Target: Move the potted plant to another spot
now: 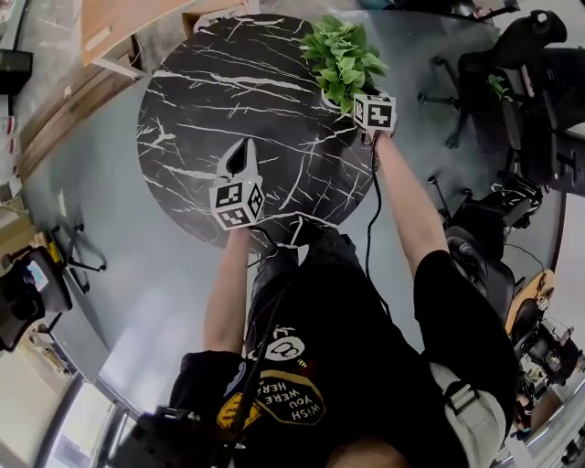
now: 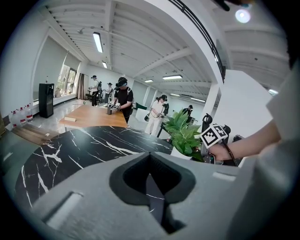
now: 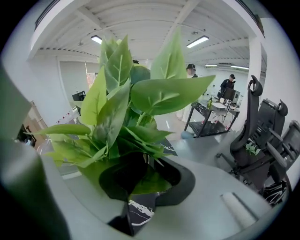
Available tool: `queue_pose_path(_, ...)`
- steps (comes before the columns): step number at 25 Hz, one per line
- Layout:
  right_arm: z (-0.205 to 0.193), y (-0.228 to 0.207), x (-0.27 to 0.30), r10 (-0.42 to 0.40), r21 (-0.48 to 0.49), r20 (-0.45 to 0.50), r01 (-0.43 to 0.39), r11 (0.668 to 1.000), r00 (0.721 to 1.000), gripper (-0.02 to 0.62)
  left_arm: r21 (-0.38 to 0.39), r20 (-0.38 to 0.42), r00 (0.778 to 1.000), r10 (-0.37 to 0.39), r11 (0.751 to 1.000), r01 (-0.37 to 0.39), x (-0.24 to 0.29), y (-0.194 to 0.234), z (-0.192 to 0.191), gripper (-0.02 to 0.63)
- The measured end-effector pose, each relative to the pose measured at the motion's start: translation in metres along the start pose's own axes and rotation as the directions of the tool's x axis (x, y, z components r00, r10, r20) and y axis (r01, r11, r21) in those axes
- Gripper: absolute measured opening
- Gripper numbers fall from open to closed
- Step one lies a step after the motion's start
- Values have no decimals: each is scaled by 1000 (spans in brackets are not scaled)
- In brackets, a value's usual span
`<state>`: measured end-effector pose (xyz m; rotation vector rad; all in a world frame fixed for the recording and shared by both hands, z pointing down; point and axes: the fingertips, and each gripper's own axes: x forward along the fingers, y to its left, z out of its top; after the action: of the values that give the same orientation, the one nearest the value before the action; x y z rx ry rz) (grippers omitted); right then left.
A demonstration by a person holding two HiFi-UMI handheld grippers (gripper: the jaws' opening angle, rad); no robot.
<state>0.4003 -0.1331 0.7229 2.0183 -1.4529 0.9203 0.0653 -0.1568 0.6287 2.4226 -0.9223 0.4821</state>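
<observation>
The potted plant (image 1: 343, 55), green leaves in a white pot (image 2: 179, 152), stands at the far right edge of the round black marble table (image 1: 228, 91). My right gripper (image 3: 136, 208) sits right against it, its marker cube (image 1: 374, 111) just below the leaves. Its jaws stand apart: marble shows in the gap between them, and leaves (image 3: 126, 108) fill the view and hide the pot. My left gripper (image 1: 243, 146) hovers over the table's near middle, shut with nothing in it, well left of the plant (image 2: 183, 133).
Black office chairs (image 1: 521, 73) stand to the right of the table, close to the plant. A wooden table (image 1: 119, 27) lies beyond the far left. Several people (image 2: 123, 96) work at a wooden table (image 2: 91, 117) in the background. A cable (image 1: 373, 210) hangs from my right gripper.
</observation>
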Motion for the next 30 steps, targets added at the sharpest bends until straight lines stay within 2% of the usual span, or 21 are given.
queue_pose_path(4,-1,-2,-8,14,11,7,-14,1000,1000,98,6,-3,1000,-4,1000,4,-1,-4,-1,3)
queue_pose_path(10,-10,-12,-47,-6,62,69,2,998,998,95,32,-6,999,-35,999,35,-2,-23,3,3)
queue_pose_path(13,-20,-20,-79,-29,111,117,16,994,993,67,61,-1,998,-66,996,65,-2,-44,9,3)
queue_pose_path(15,-23,-18,-105,-25,136,159,4,991,987,16,79,1,996,-89,993,89,-4,-61,12,5)
queue_pose_path(20,-30,25,-180,79,144,256,-119,982,963,2,128,9,986,-169,978,166,-19,-112,19,4)
queue_pose_path(23,-35,65,-220,134,122,300,-177,977,945,2,160,-7,971,-241,958,239,-36,-141,19,5)
queue_pose_path(27,-38,100,-267,121,163,328,-182,970,937,2,241,-13,948,-319,919,313,-68,-175,20,5)
queue_pose_path(30,-38,119,-294,88,190,354,-163,968,931,2,271,1,943,-332,908,320,-90,-181,24,5)
